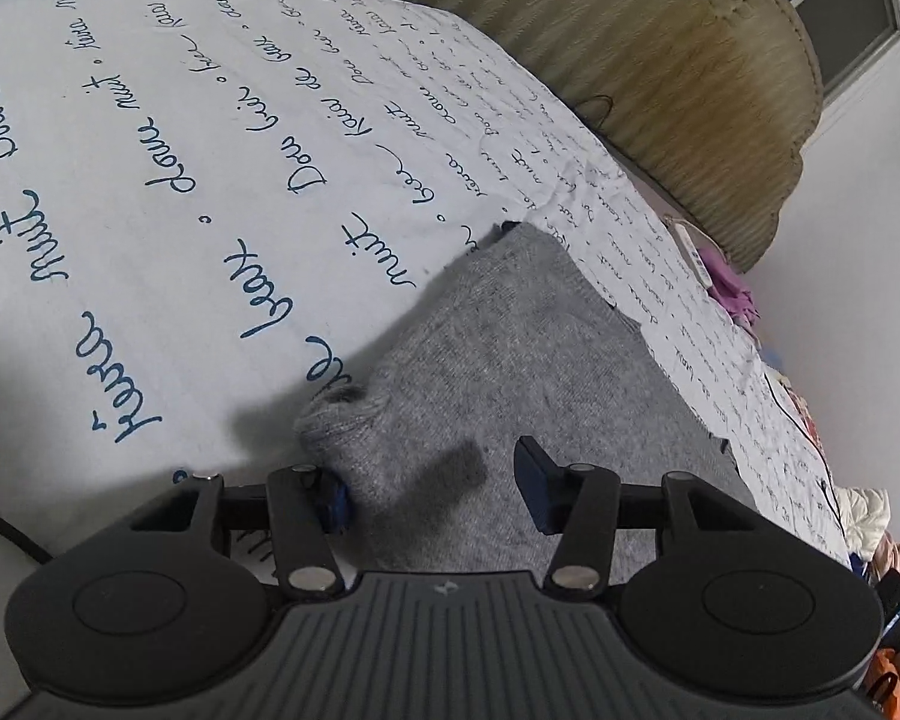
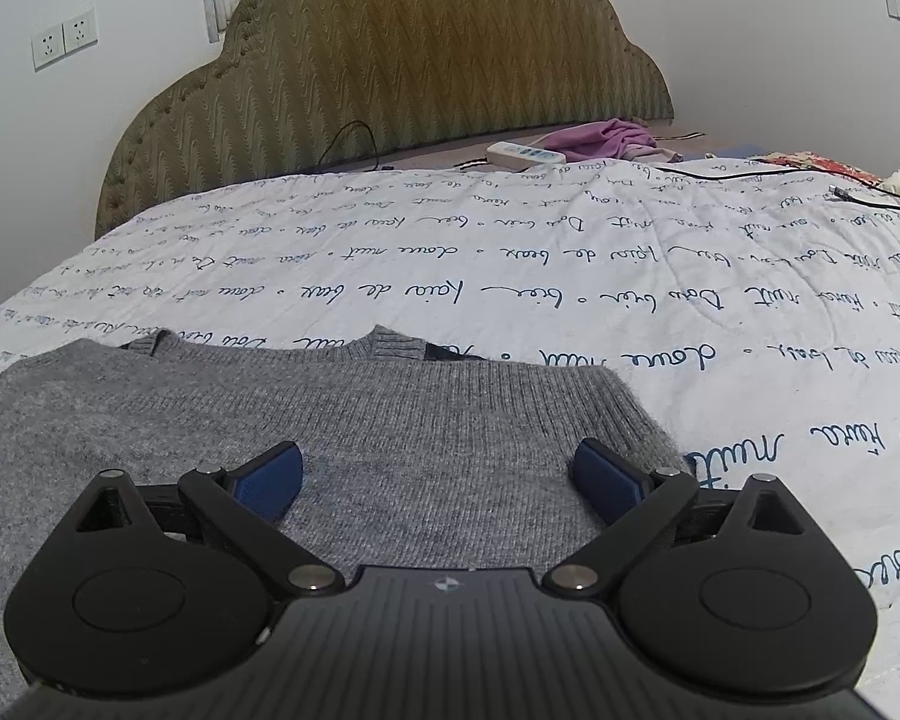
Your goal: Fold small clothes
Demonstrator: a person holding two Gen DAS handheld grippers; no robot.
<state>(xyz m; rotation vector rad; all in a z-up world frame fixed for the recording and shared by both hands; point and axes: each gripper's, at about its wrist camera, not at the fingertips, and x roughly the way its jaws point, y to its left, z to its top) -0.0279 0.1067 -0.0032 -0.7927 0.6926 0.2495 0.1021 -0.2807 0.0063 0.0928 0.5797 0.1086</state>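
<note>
A gray knit sweater (image 2: 354, 420) lies flat on a white bedspread (image 2: 570, 276) that has blue handwriting printed all over it. The sweater sits at the near side of the bed, close to both claws.

In the left wrist view, the left gripper (image 1: 435, 489) hangs low over the sweater (image 1: 510, 360). Its blue fingertips (image 1: 537, 495) are spread apart with nothing between them. The left tip is right beside a bunched, rolled bit of the knit at the sweater's edge; I cannot tell if it touches. The bedspread (image 1: 180, 180) fills the left part of this view, and the tan padded headboard (image 1: 660, 90) stands behind it on the right.

In the right wrist view, the right gripper (image 2: 438, 480) is over the sweater too, near its right edge. Its blue fingertips (image 2: 270, 480) are wide apart and hold nothing. Far back stands the headboard (image 2: 390, 72). To the right of it, by the wall, lie a white power strip (image 2: 525, 155) and a purple cloth (image 2: 612, 135). A black cable (image 2: 780, 177) runs across the bedspread's far right side.
</note>
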